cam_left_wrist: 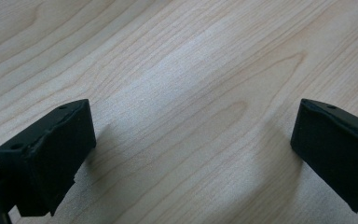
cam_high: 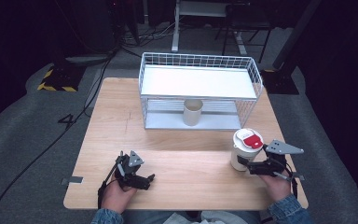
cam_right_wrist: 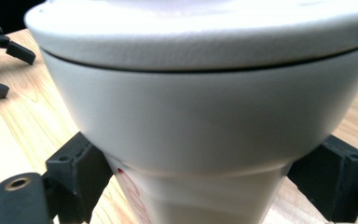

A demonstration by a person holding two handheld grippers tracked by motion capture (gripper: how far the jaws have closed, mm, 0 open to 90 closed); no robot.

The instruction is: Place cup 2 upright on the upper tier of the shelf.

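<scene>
Standing upright at the lower right of the high view, the lidded white cup (cam_high: 245, 148) sat between the right claw (cam_high: 245, 164)'s jaws, gripped low on its body, while the left claw (cam_high: 145, 179) rested wide open, well apart, on the table (cam_high: 177, 140).

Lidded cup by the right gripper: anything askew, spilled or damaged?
Nothing stands out. The lidded cup stands upright on the table, its white lid seated evenly, no spill around it. The right gripper clamps its lower body squarely. The open cup in the wire rack is upright too.
</scene>
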